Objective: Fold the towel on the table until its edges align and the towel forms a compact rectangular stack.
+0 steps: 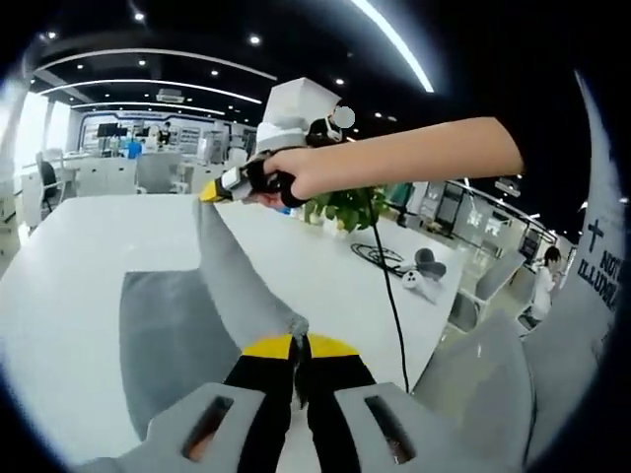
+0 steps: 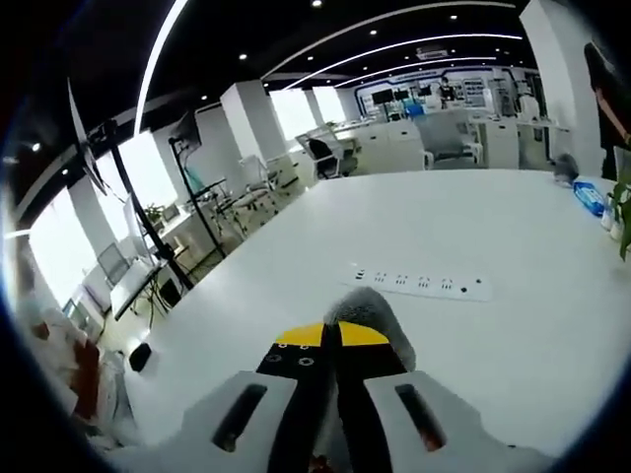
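Grey towel (image 1: 232, 286) stretched between both grippers | left gripper (image 1: 299, 343) jaws pinching corner | right gripper (image 2: 333, 333) jaws pinching corner

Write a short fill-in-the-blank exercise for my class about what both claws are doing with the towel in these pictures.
1. Both claws are shut on the grey ____.
2. The left claw grips one corner while the right claw holds another, lifted above the white ____.
3. A white ____ strip lies on the table beyond the right claw.

Missing words: towel; table; power
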### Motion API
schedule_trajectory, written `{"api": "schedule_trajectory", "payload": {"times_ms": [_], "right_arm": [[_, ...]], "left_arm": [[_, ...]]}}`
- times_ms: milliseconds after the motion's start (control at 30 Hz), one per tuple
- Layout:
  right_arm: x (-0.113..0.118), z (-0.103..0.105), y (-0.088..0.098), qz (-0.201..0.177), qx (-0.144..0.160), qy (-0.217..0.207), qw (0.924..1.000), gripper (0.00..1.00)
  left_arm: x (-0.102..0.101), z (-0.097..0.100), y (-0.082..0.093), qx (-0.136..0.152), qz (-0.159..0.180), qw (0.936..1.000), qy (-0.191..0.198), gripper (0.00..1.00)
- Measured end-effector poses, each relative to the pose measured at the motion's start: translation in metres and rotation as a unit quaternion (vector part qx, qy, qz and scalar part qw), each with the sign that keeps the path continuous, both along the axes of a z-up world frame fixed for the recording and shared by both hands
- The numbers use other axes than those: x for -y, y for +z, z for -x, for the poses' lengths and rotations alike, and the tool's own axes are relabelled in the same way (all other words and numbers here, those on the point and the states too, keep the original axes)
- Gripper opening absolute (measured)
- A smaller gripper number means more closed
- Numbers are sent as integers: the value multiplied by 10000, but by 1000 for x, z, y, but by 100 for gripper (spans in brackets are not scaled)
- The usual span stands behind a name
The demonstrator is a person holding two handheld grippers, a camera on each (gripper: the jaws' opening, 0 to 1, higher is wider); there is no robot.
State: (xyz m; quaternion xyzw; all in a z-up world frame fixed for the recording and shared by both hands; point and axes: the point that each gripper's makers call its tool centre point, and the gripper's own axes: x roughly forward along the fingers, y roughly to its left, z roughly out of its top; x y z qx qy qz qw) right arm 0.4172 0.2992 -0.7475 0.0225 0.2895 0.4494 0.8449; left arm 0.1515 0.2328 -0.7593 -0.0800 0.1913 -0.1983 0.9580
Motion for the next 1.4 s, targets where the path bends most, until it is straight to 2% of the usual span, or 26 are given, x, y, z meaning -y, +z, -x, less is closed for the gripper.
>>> {"api": "schedule_trajectory", "payload": {"times_ms": [267, 533, 633, 833, 933, 1067, 1267, 1333, 1400], "right_arm": [[-26, 11, -5, 35, 8, 158, 9999, 0], [-51, 22, -22, 159, -75, 325, 9993, 0], [-60, 24, -32, 285, -73, 403, 9988, 0], [-74, 26, -64, 594, -151, 464, 9970, 0], [-81, 26, -81, 633, -321, 388, 9967, 0], [-93, 28, -96, 661, -437, 374, 9961, 0], [-110, 33, -113, 781, -457, 498, 9947, 0], [-113, 33, -116, 806, -445, 529, 9943, 1], [-116, 35, -120, 1051, -134, 811, 9911, 1]], "left_arm": [[-33, 11, -13, -127, 60, 9989, 454, 3], [-56, 22, -33, -278, 151, 9968, 731, 3], [-63, 26, -43, -347, 211, 9960, 794, 3], [-84, 32, -71, -575, 352, 9919, 1080, 4], [-94, 34, -83, -675, 467, 9888, 1244, 4], [-104, 36, -93, -768, 553, 9860, 1370, 4], [-114, 39, -106, -918, 765, 9806, 1555, 4], [-119, 40, -111, -955, 781, 9800, 1564, 4], [-120, 41, -115, -987, 800, 9796, 1555, 4]]}}
